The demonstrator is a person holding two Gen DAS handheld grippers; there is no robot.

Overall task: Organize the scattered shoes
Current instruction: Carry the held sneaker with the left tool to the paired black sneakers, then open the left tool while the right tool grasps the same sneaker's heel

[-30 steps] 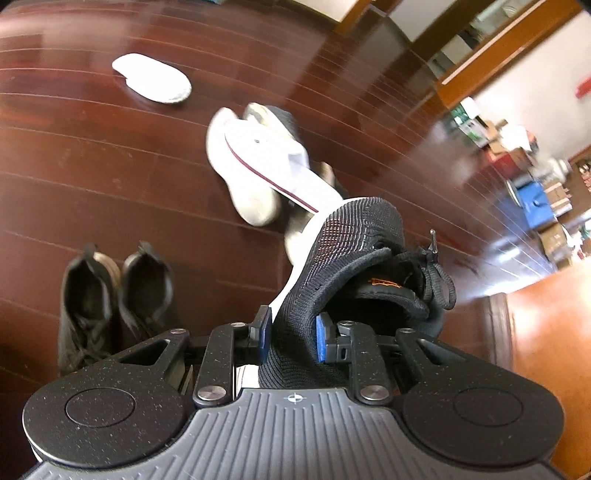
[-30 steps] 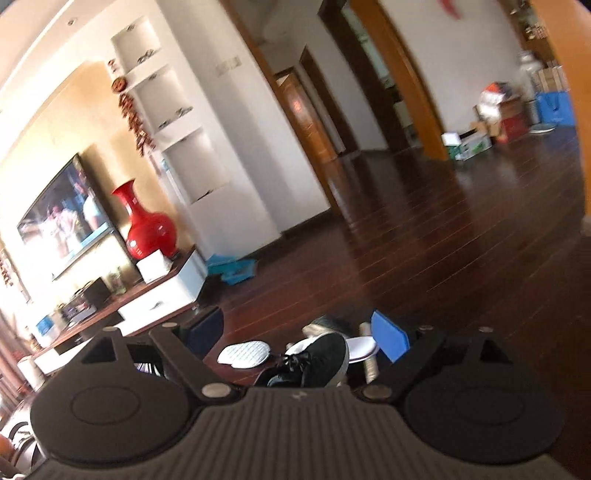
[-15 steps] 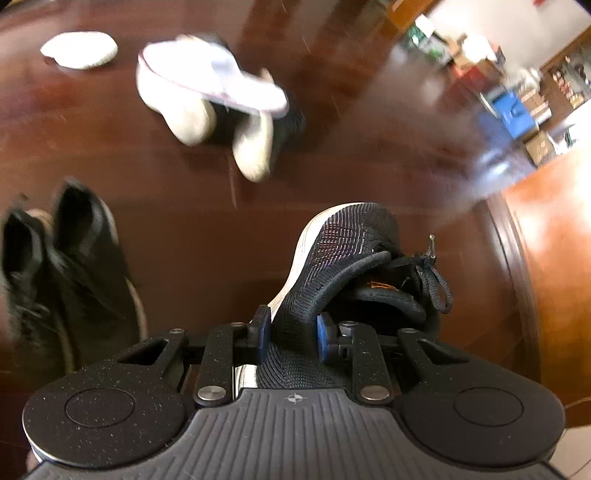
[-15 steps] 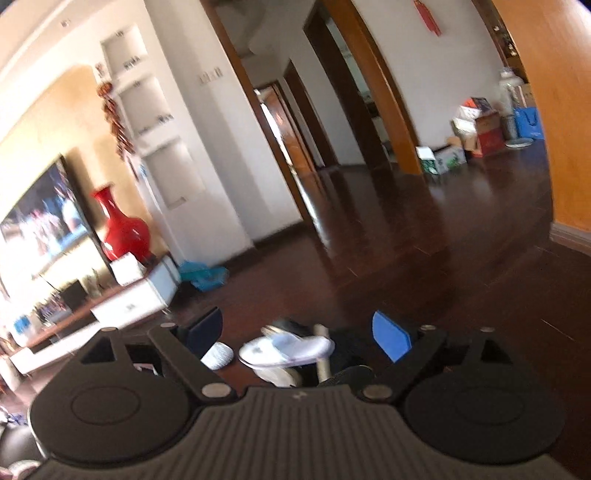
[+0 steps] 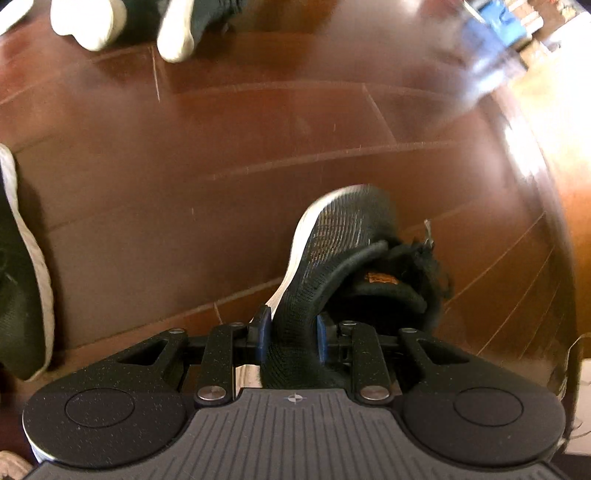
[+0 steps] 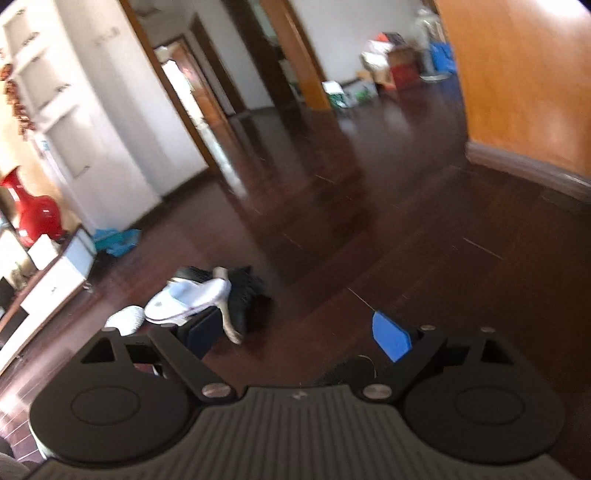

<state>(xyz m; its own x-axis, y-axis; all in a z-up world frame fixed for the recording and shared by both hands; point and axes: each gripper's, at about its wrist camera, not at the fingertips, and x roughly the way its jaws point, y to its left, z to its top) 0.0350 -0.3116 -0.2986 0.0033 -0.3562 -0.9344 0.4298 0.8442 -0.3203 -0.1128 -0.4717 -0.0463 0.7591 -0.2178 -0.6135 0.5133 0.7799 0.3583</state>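
Your left tool (image 5: 291, 338) is clenched on the heel collar of a black knit sneaker (image 5: 343, 251), its blue pads pressing the fabric from both sides. The sneaker points away from you along the fingers, white sole edge on its left side, an orange tag showing inside the opening and black laces bunched on its right. Beneath it lies the dark red wooden floor (image 5: 184, 166); whether the sole touches the boards you cannot tell from this view. At the far left edge of the left wrist view another black sneaker with a white sole (image 5: 22, 258) lies on the floor, well apart from the one you hold. At the top edge, the white toes of two more shoes (image 5: 110, 22) show, cut off by the frame. Your right tool (image 6: 295, 336) is released, its blue pads spread wide with nothing between them. Beyond it, on the floor, a white shoe (image 6: 192, 299) lies on top of a heap with a dark shoe (image 6: 240, 295) touching its right side, and a small white slipper (image 6: 125, 317) sits just beside the heap on the left. Farther left, a red vase (image 6: 35, 214) stands on a low white cabinet (image 6: 55, 277) against the wall.
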